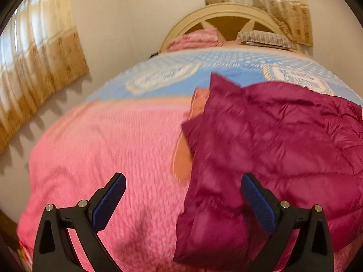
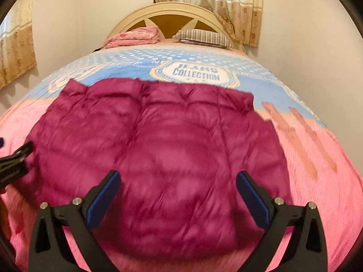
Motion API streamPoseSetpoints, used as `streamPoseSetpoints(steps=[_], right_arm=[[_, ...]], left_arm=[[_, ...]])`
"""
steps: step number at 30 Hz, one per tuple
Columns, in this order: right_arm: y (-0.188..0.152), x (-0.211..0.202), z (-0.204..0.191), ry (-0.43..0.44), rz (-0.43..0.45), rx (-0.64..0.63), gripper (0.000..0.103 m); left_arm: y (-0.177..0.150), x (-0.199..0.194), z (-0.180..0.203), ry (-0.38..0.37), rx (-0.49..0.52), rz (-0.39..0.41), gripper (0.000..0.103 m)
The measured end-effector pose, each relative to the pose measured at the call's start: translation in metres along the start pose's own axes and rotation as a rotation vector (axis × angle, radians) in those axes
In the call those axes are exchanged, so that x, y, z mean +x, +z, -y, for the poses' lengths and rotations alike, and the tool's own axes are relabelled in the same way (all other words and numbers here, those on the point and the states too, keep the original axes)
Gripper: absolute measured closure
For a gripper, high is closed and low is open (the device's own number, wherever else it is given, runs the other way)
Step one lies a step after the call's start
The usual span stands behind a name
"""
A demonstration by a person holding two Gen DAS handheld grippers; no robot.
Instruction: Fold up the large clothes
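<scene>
A magenta quilted puffer jacket [image 2: 156, 154] lies folded into a rough rectangle on the pink bedspread [image 2: 329, 181]. In the left wrist view the same jacket [image 1: 272, 149] fills the right half, with its left edge running down toward the camera. My left gripper [image 1: 183, 181] hovers open over that left edge, nothing between its blue pads. My right gripper [image 2: 178, 179] is open above the jacket's near middle, holding nothing. At the left edge of the right wrist view, part of the left gripper [image 2: 15, 158] shows beside the jacket.
The bed cover turns blue [image 2: 204, 63] with a "JEANS COLLECTION" badge beyond the jacket. A folded pink blanket [image 2: 136, 36] and a striped pillow [image 2: 204, 36] lie by the cream headboard [image 2: 172, 11]. Curtains [image 1: 34, 68] hang along the walls left and behind the bed.
</scene>
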State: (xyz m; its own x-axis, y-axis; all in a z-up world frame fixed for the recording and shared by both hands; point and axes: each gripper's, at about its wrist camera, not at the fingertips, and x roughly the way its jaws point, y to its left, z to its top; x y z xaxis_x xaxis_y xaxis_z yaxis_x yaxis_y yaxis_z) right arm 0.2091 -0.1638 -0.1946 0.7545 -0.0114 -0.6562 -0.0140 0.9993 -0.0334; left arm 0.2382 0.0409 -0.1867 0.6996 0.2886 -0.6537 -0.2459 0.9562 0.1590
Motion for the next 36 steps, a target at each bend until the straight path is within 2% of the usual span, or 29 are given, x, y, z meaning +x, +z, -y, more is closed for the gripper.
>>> streamPoseSetpoints(steps=[2, 8, 14, 16, 18, 20, 23, 25, 28, 36], right_arm=[[-0.011, 0.0, -0.006, 0.0, -0.003, -0.023, 0.0], [-0.027, 0.028, -0.009, -0.022, -0.068, -0.053, 0.0], [-0.033, 0.029, -0.016, -0.063, -0.048, -0.102, 0.0], [-0.036, 0.029, -0.018, -0.069, -0.033, -0.104, 0.0], [-0.037, 0.028, -0.019, -0.072, -0.028, -0.103, 0.0], [-0.038, 0.028, -0.018, -0.068, -0.027, -0.098, 0.0], [-0.039, 0.027, -0.017, -0.059, -0.027, -0.089, 0.0], [-0.04, 0.027, -0.017, -0.064, -0.025, -0.093, 0.0], [-0.04, 0.026, -0.02, -0.071, -0.029, -0.097, 0.0], [-0.035, 0.026, -0.028, -0.121, -0.053, -0.115, 0.001]], left_arm=[[-0.007, 0.007, -0.001, -0.026, -0.027, -0.041, 0.001], [-0.02, 0.015, 0.006, -0.073, -0.03, -0.066, 0.001], [-0.029, 0.02, 0.009, -0.128, -0.048, -0.055, 0.004], [-0.03, 0.019, 0.01, -0.184, -0.052, -0.056, 0.023], [-0.031, 0.017, 0.014, -0.236, -0.046, -0.054, 0.038], [-0.031, 0.016, 0.017, -0.247, -0.037, -0.053, 0.042], [-0.03, 0.014, 0.019, -0.286, -0.033, -0.056, 0.059], [-0.029, 0.008, 0.023, -0.286, 0.002, -0.043, 0.078], [-0.027, 0.002, 0.027, -0.268, 0.032, -0.031, 0.086], [-0.025, -0.009, 0.025, -0.226, 0.062, -0.003, 0.09]])
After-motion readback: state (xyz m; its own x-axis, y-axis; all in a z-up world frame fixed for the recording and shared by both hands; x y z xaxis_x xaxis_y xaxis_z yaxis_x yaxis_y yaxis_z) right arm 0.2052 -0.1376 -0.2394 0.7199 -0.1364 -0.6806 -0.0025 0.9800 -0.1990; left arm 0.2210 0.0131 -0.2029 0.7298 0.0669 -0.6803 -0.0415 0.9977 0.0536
